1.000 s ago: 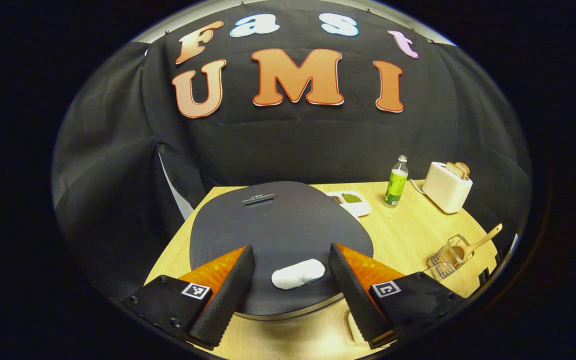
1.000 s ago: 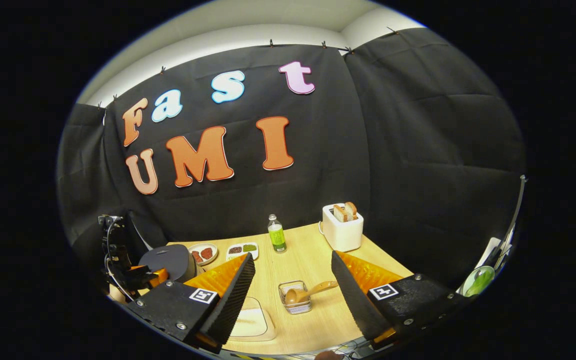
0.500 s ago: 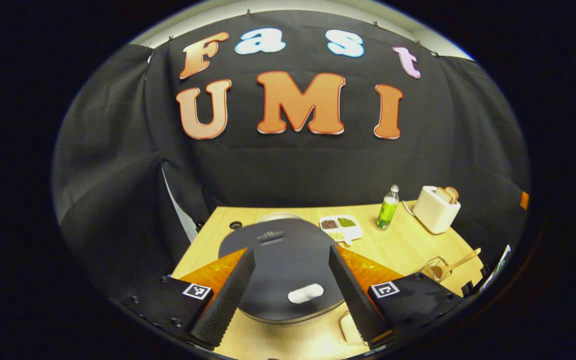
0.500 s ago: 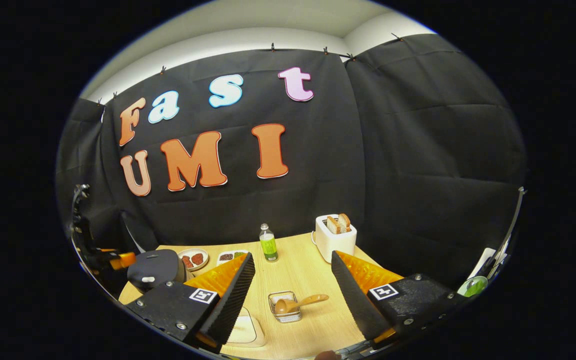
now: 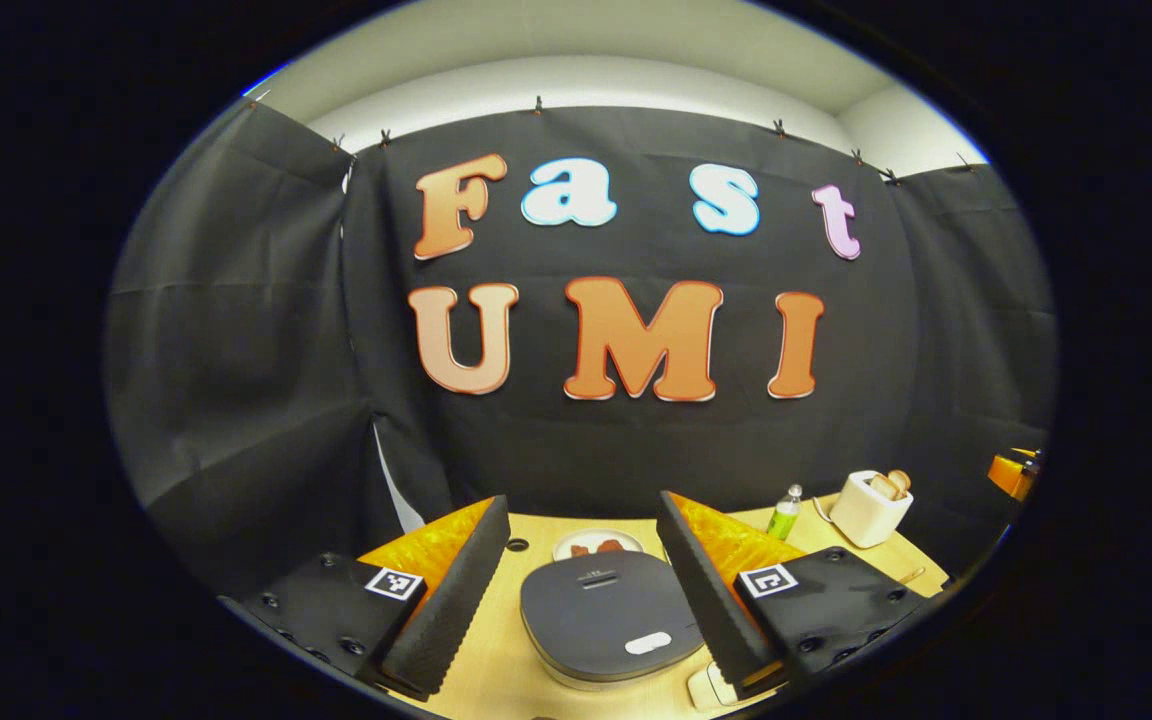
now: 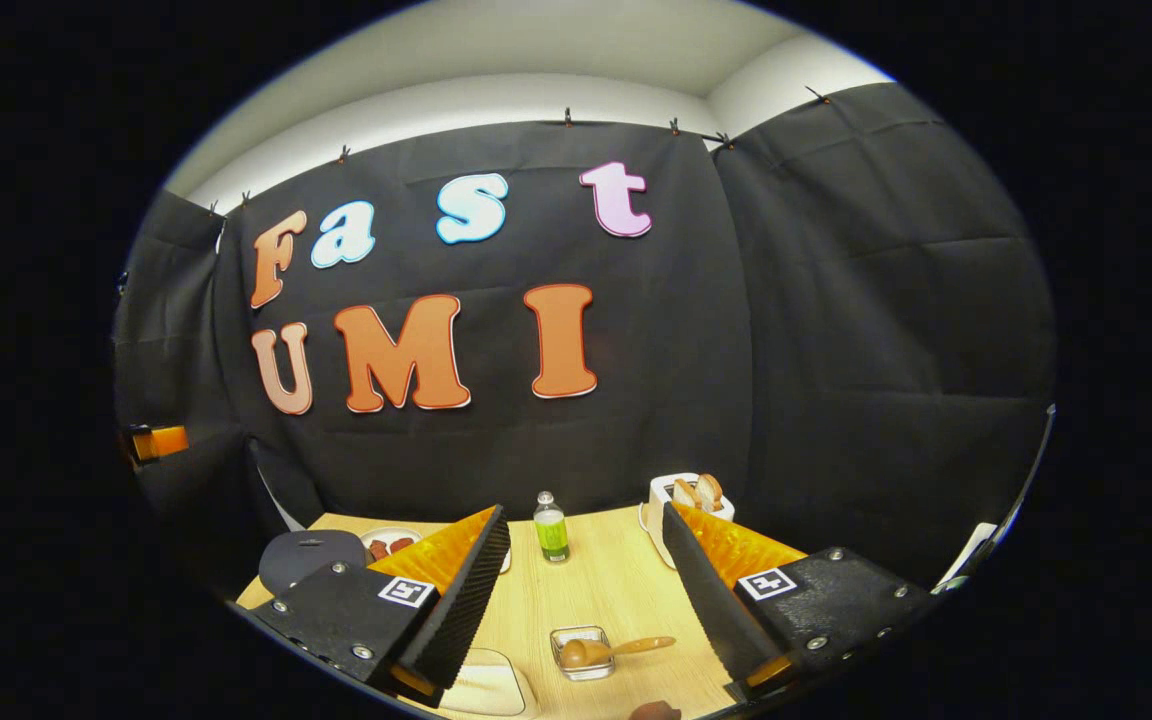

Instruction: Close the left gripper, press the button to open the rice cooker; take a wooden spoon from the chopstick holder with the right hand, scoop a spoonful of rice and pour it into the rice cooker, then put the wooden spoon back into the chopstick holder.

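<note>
The dark grey rice cooker [image 5: 596, 610] stands on the wooden table [image 5: 496, 660] with its lid down and a white button [image 5: 648, 642] at the lid's near edge. My left gripper [image 5: 581, 505] hangs open well above it, a finger on either side of the cooker. In the right gripper view a wooden spoon [image 6: 626, 647] lies in the wire chopstick holder [image 6: 581, 655], bowl inside and handle pointing right. My right gripper [image 6: 584, 510] is open high above the holder with nothing in it. The cooker [image 6: 311, 558] sits at the table's left.
A green-labelled bottle [image 6: 551, 528] and a white toaster [image 6: 681, 492] with bread stand at the back. A plate [image 5: 596, 545] with red pieces lies behind the cooker. A pale shallow dish [image 6: 481, 688] sits near the front edge. Black cloth walls surround the table.
Both grippers have risen and pulled back from the table, so the cooker and the holder look smaller and lower. The lid stays down. Both grippers stayed open.
</note>
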